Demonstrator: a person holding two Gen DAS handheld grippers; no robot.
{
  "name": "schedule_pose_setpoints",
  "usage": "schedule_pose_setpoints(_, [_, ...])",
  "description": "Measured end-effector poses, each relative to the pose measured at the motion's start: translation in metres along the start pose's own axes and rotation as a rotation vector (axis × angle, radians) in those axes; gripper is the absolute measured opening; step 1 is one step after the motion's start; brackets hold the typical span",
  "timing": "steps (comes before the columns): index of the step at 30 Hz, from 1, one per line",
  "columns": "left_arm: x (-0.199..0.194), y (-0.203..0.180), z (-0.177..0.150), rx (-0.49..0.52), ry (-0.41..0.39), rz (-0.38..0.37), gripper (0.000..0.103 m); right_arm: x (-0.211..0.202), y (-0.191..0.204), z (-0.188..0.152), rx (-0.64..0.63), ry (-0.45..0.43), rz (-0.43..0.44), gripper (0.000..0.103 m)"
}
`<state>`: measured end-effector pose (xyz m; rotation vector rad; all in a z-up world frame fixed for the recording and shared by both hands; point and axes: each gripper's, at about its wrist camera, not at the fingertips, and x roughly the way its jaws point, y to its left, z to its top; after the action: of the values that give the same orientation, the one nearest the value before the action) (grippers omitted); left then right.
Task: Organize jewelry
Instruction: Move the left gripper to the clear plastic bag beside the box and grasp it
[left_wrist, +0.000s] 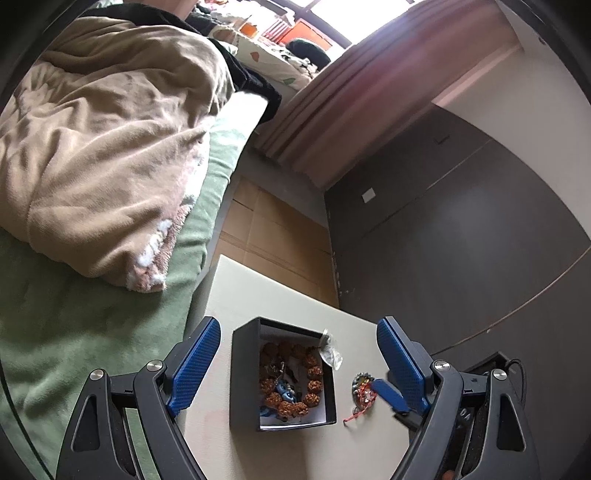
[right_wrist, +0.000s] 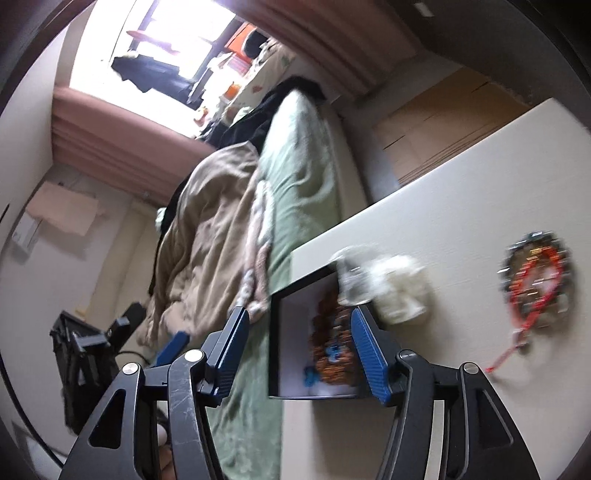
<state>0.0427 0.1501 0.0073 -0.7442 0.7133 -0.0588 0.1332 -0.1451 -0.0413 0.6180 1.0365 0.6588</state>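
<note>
A black box (left_wrist: 242, 369) with a white lining stands on the cream table (left_wrist: 258, 295). It holds a brown bead bracelet (left_wrist: 310, 373) and a blue charm (left_wrist: 284, 393). A small clear bag (left_wrist: 330, 350) lies over the box's right rim. A round beaded piece with a red cord (left_wrist: 364, 391) lies on the table to the right of the box. My left gripper (left_wrist: 299, 326) is open, wide over the box, holding nothing. In the right wrist view my right gripper (right_wrist: 299, 312) is open in front of the box (right_wrist: 275, 332), just short of the blurred bag (right_wrist: 369, 284). The round piece (right_wrist: 535, 277) lies off to its right.
A bed with a green sheet (left_wrist: 74, 332) and a tan blanket (left_wrist: 103, 147) runs along the table's left edge. Flat cardboard (left_wrist: 273, 236) lies on the floor beyond the table. A dark cabinet wall (left_wrist: 461, 229) stands at the right, and a black stand (right_wrist: 81, 362) beside the bed.
</note>
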Motion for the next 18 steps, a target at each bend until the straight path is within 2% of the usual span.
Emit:
schedule_pose_setpoints(4, [0.010,-0.015,-0.010,0.044,0.022,0.008,0.087,-0.022,-0.012,0.004,0.007,-0.022,-0.044,0.060])
schedule_pose_setpoints(8, [0.020,-0.031,-0.020,0.094,0.038,0.013,0.087,-0.039,-0.023,0.007,0.001,-0.033,-0.093,0.073])
schedule_pose_setpoints(13, [0.036,-0.056,-0.035,0.191,0.049,0.039,0.087,-0.055,-0.038,0.010,0.016,-0.031,-0.136,0.075])
schedule_pose_setpoints(15, [0.042,-0.065,-0.040,0.228,0.047,0.051,0.087,-0.061,-0.042,0.012,0.012,-0.036,-0.166,0.087])
schedule_pose_setpoints(18, [0.054,-0.081,-0.050,0.306,0.054,0.081,0.080,-0.069,-0.050,0.013,0.007,-0.032,-0.202,0.089])
